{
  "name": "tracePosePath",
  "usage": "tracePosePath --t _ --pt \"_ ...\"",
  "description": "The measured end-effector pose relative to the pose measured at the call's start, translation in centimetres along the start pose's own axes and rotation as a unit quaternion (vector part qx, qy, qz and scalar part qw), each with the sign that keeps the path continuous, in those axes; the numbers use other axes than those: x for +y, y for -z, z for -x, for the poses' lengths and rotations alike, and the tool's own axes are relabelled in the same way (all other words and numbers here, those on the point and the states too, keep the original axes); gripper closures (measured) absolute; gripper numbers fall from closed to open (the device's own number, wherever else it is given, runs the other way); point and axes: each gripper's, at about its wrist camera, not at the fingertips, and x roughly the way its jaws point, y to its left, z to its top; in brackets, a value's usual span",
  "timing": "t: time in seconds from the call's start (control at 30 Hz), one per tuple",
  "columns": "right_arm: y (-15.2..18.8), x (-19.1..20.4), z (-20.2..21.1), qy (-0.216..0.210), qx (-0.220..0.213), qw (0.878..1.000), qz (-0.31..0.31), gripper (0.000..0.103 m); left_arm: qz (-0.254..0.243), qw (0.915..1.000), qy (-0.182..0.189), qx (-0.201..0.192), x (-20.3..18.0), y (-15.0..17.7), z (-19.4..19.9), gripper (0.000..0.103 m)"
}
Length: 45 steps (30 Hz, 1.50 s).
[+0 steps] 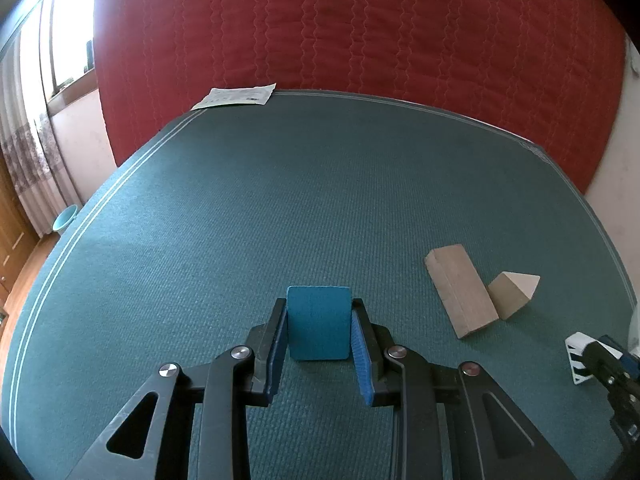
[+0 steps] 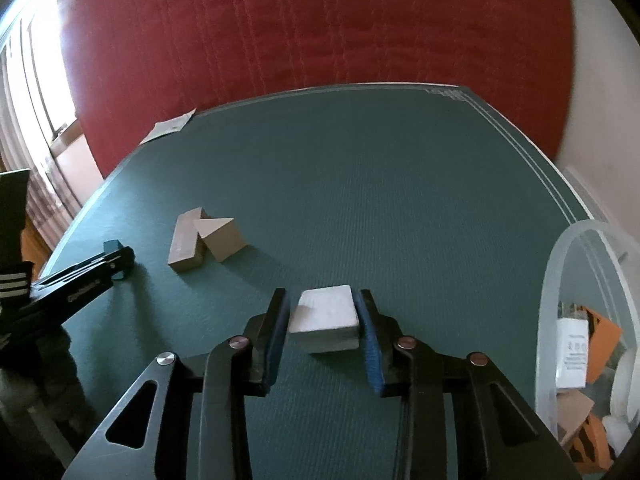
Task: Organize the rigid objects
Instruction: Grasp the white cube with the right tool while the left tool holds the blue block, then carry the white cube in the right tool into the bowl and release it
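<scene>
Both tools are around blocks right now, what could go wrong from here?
1. The left tool grips the teal block only along its lower sides; the block may pivot when lifted.
2. The right tool straddles the white block with a gap at the left finger, so closing may shove it sideways.
3. The clear bin sits close by; a swing might clip its rim.

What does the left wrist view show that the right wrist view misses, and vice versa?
Only the left wrist: the blue block face-on between the left gripper fingers. Only the right wrist: the white block between the right gripper fingers, and the clear bin of items. Both: the long wooden block, wooden wedge, paper, green mat.
</scene>
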Motion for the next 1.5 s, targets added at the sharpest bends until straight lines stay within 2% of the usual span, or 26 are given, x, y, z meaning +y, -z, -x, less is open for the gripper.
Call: tracePosePath --t 0.17,0.3,0.5,0.57,0.63,0.77,0.8,0.9,1.27,1.5 --pt "0.5 -0.1 0.5 0.001 0.001 1.0 0.003 0.069 -0.003 1.0 -0.002 -0.002 -0.2 0.1 0.1 0.072" --pt "1.0 -0.7 -0.5 -0.001 0.02 1.0 -0.008 0.069 -0.003 1.0 -0.002 -0.002 -0.2 0.1 0.1 0.072" --pt "0.9 -0.5 -0.8 0.002 0.017 1.0 -0.005 0.067 -0.003 1.0 -0.002 -0.002 -0.3 0.1 0.1 0.072" --pt "0.9 -0.6 -0.8 0.001 0.016 1.0 -0.007 0.063 -0.003 1.0 -0.002 -0.002 -0.3 0.1 0.1 0.072" --pt "0.8 -0.5 -1.0 -0.002 0.015 1.0 -0.006 0.052 -0.003 1.0 -0.002 -0.002 -0.3 0.1 0.1 0.072" --pt "0.6 -0.2 -1.3 0.008 0.013 1.0 0.004 0.051 -0.002 1.0 -0.002 -0.002 -0.3 0.1 0.1 0.072" --pt "0.6 -0.3 -1.3 0.011 0.014 1.0 0.005 0.052 -0.003 1.0 -0.002 -0.002 -0.3 0.1 0.1 0.072" --pt "0.5 -0.6 -1.2 0.02 0.012 1.0 0.0 0.071 -0.003 1.0 -0.001 -0.002 -0.3 0.1 0.1 0.072" --pt "0.6 -1.5 1.0 0.013 -0.002 1.0 -0.017 0.072 -0.01 0.9999 -0.001 -0.007 -0.5 0.1 0.3 0.072" --pt "0.6 -3.3 3.6 0.026 -0.017 0.999 -0.034 0.071 -0.029 0.9994 0.018 -0.008 -1.5 0.5 0.8 0.072"
